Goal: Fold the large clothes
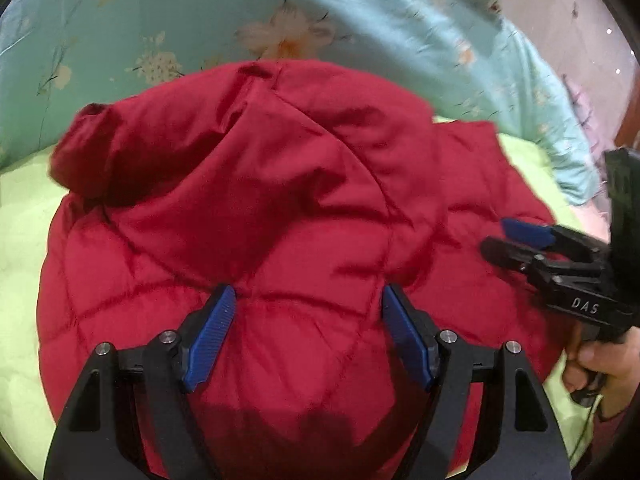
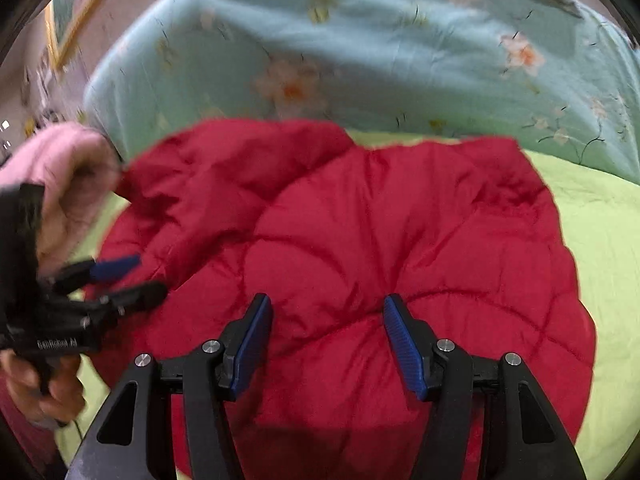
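A red quilted jacket (image 1: 280, 208) lies spread on a lime-green bed sheet (image 1: 24, 248), with a bunched red part (image 1: 88, 152) at its far left. My left gripper (image 1: 309, 289) hovers just above the jacket's middle, open, with nothing between its blue pads (image 1: 212, 332). My right gripper (image 1: 496, 237) reaches in from the right over the jacket's edge. In the right wrist view the right gripper (image 2: 327, 299) stands open above the red jacket (image 2: 400, 240), holding nothing. The left gripper (image 2: 149, 275) shows at the left, open, by the jacket's edge.
A turquoise floral quilt (image 1: 140, 20) lies heaped behind the jacket, also the quilt (image 2: 360, 40) in the right wrist view. Green sheet (image 2: 600, 260) borders the jacket on the right. A hand (image 2: 72, 184) in a pink sleeve holds the left gripper. A hand (image 1: 600, 364) holds the right one.
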Tool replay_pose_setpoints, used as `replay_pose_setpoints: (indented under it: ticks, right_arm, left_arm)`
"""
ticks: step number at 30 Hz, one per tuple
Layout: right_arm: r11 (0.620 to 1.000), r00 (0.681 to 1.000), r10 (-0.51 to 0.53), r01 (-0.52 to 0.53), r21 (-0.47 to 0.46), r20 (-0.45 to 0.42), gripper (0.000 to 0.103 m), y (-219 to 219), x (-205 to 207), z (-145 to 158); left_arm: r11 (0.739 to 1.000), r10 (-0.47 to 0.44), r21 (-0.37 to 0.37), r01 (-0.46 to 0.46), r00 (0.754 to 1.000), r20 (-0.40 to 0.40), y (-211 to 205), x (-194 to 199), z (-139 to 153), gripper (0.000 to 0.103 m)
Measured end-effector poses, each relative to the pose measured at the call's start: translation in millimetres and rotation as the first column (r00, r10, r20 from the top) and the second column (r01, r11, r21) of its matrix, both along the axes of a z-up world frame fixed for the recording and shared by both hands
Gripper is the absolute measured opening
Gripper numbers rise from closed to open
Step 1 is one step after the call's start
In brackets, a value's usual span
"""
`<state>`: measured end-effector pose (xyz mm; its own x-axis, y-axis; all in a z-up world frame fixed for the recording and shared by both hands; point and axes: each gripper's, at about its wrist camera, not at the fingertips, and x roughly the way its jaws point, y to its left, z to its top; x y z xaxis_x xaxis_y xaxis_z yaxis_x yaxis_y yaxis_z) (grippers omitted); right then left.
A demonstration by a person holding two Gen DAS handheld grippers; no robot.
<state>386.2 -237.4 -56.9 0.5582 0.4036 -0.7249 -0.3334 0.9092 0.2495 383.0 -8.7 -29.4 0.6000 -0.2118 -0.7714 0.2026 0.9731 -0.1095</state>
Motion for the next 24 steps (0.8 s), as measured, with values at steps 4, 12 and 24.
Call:
replay_pose_setpoints:
  ticks: [4, 12, 24]
  right_arm:
    - [0.997, 0.998, -0.046, 0.044, -0.059, -0.031, 0.059, -4, 34, -11]
    - [0.985, 0.978, -0.173, 0.173, -0.013, -0.114, 0.058, -35, 86, -31]
    - [0.978, 0.973, -0.19, 0.2, 0.065, -0.133, 0.06, -41, 104, -50]
  left_arm:
    - [0.996, 0.086, 0.035, -0.085, 0.996, -0.02, 12, 34, -2, 0.075]
    - [0.965, 0.261, 0.027, -0.259, 0.963, -0.068, 69, 86, -21, 0.073]
    - [0.951, 0.309, 0.007, -0.31, 0.945, -0.102, 87, 95, -42, 0.084]
